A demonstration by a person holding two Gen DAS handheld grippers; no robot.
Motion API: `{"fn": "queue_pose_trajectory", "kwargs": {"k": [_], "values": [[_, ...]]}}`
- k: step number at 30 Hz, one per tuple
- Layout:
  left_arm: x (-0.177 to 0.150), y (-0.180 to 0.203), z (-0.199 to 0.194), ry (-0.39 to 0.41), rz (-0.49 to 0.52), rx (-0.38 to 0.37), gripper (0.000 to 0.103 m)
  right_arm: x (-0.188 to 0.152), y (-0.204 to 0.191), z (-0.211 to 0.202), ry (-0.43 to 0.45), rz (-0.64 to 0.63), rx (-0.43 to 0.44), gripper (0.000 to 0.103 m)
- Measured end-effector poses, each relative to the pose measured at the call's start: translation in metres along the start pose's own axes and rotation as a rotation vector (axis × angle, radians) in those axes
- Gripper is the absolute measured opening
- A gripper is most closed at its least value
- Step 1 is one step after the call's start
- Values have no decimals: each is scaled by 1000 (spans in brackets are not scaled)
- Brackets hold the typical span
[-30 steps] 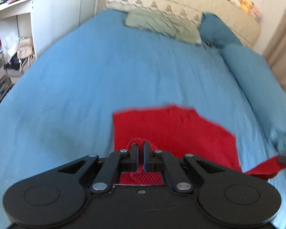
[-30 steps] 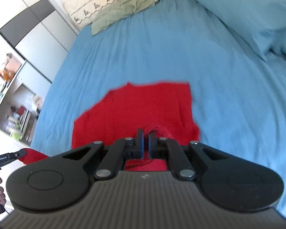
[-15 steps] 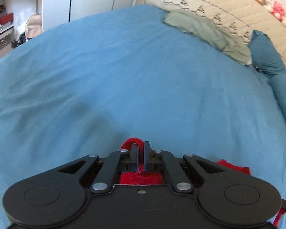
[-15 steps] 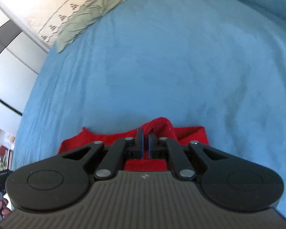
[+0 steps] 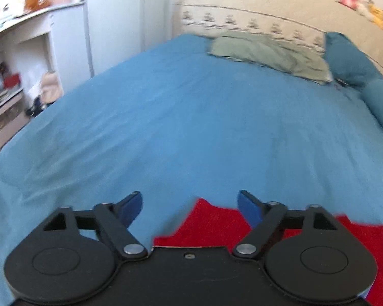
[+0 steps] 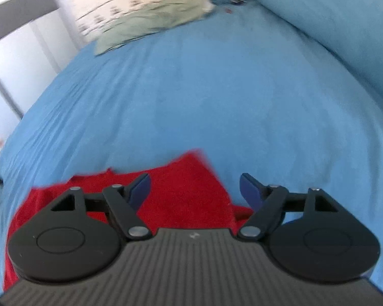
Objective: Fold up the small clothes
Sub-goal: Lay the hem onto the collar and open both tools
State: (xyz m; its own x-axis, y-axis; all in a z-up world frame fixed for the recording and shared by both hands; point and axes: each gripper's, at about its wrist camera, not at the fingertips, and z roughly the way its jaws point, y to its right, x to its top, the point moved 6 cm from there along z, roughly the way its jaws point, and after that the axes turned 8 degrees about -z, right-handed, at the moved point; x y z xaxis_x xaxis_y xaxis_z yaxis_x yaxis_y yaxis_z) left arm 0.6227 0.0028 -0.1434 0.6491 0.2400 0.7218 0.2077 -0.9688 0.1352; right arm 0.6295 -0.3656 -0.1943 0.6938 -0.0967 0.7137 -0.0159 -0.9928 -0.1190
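Note:
A red garment point(image 5: 206, 227) lies on the blue bed sheet point(image 5: 191, 127), mostly hidden under the gripper bodies. In the left wrist view my left gripper point(image 5: 190, 204) is open and empty, with the garment's near corner between and below its blue fingertips point(image 5: 132, 204). In the right wrist view the red garment point(image 6: 181, 191) lies folded under my right gripper point(image 6: 195, 187), which is open and empty just above it.
A green pillow point(image 5: 268, 53) and a cream quilted headboard cover point(image 5: 255, 12) lie at the far end of the bed. Blue pillows point(image 6: 332, 25) line the right side. White shelves point(image 5: 18, 76) stand off the bed's left edge.
Both grippers carried the red cloth forward over itself, then opened and let it go. The garment now lies on the sheet beneath them.

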Motion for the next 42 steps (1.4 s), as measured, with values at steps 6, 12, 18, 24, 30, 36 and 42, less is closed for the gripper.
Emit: {"fn": "queue_pose_trajectory", "kwargs": {"k": [6,12,18,24,30,36,42], "values": [[-58,20,-3,-126,128,-87,89,-21,-37,21,-47,-199,-11,92],[-87,19,21,-175,160,-74,89,-16,-41,67,-46,-242,-77,80],[-87,15,30,-188,150,-61,89,-13,-26,87,-90,-226,-91,30],[-89,7,34,-193,144,-18,89,-4,-1,89,-97,-165,-187,18],[-94,-4,35,-200,113,-10,94,-5,-2,86,-92,-180,-201,26],[-78,13,-5,-118,132,-29,93,-1,-22,13,65,-290,-111,94],[-79,42,-67,-86,153,-105,97,-45,-30,-86,15,-279,-112,103]]}}
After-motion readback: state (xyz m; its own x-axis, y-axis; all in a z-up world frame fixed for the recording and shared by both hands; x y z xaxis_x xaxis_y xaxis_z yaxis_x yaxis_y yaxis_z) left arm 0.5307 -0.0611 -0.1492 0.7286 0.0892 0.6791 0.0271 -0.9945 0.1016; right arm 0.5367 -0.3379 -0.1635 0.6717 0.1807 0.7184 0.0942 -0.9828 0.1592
